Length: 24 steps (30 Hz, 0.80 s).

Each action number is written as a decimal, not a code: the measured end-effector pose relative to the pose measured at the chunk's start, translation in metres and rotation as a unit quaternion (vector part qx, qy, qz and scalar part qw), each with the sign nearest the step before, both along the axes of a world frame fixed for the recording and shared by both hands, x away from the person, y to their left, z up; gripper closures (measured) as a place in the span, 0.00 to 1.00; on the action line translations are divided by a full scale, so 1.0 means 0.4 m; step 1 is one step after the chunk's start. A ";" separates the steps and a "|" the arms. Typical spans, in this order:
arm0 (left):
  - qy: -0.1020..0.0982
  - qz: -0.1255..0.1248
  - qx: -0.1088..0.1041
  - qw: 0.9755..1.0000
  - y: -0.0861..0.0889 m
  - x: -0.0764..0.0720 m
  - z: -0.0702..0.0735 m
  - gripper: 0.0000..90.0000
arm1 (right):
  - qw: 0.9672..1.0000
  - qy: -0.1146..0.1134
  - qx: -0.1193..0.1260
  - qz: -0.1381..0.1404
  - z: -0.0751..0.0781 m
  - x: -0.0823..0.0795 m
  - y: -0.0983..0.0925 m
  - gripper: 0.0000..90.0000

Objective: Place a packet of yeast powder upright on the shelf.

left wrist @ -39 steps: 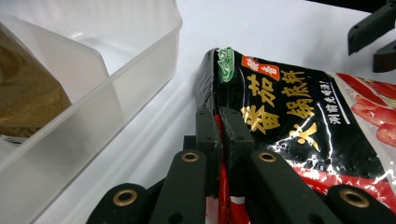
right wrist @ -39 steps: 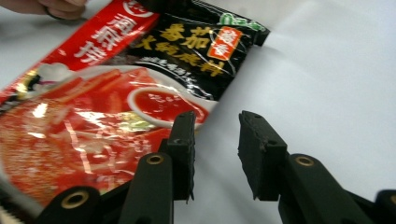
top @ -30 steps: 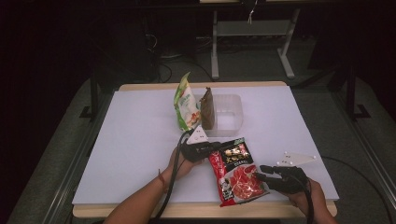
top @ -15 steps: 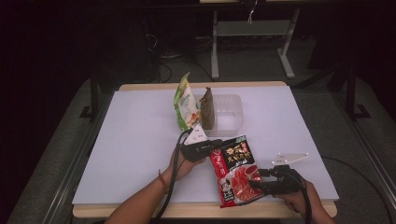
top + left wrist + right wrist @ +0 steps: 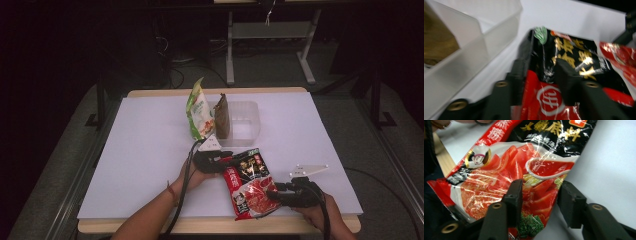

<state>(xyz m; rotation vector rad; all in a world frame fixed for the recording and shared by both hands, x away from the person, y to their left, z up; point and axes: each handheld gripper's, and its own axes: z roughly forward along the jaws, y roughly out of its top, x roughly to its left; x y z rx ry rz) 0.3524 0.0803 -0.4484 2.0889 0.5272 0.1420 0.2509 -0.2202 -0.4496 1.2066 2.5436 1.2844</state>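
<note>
A red and black sauce packet [image 5: 248,185] [image 5: 524,157] lies flat near the table's front edge. My left gripper [image 5: 230,159] [image 5: 541,75] is at the packet's far top edge [image 5: 574,57]. Its jaws have just been opening and now stand apart, with the black end of the packet between them and no pad pressing on it. My right gripper [image 5: 272,192] [image 5: 541,197] comes in at the packet's lower right side. Its jaws have just been closing. They straddle the packet's edge with a gap left on both sides.
A clear plastic container [image 5: 250,107] [image 5: 474,57] stands at the back middle of the white table [image 5: 145,145]. A green packet [image 5: 200,112] and a brown packet [image 5: 222,117] [image 5: 436,42] lean upright at its left end. The wooden front edge runs just under both hands.
The left gripper's jaws have come apart at the packet's top edge. The right gripper has shifted slightly toward the table's front edge. The packet lies where it was.
</note>
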 end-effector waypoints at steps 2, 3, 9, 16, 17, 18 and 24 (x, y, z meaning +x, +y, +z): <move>0.017 -0.004 0.004 1.000 -0.003 -0.001 0.002 0.40 | 1.000 0.000 0.000 -0.001 0.000 0.000 0.001 0.62; 0.012 0.005 0.011 1.000 -0.004 -0.002 0.002 0.38 | 1.000 -0.001 -0.001 0.000 0.000 0.000 0.001 0.62; 0.061 0.024 0.017 0.998 0.004 0.021 -0.019 0.20 | 1.000 -0.006 -0.006 -0.001 0.002 -0.004 0.005 0.62; 0.079 -0.057 0.030 0.995 -0.023 0.011 -0.024 0.19 | 1.000 -0.018 -0.009 0.000 0.001 -0.008 0.006 0.63; 0.079 -0.059 0.031 0.995 -0.026 0.010 -0.024 0.21 | 1.000 -0.020 -0.010 0.000 0.001 -0.009 0.007 0.63; 0.081 -0.061 0.029 0.994 -0.029 0.009 -0.023 0.23 | 1.000 -0.021 -0.011 0.000 0.001 -0.009 0.008 0.63; 0.055 -0.012 0.011 0.998 -0.014 0.019 -0.016 0.77 | 1.000 -0.027 -0.003 -0.003 0.002 -0.007 0.009 0.63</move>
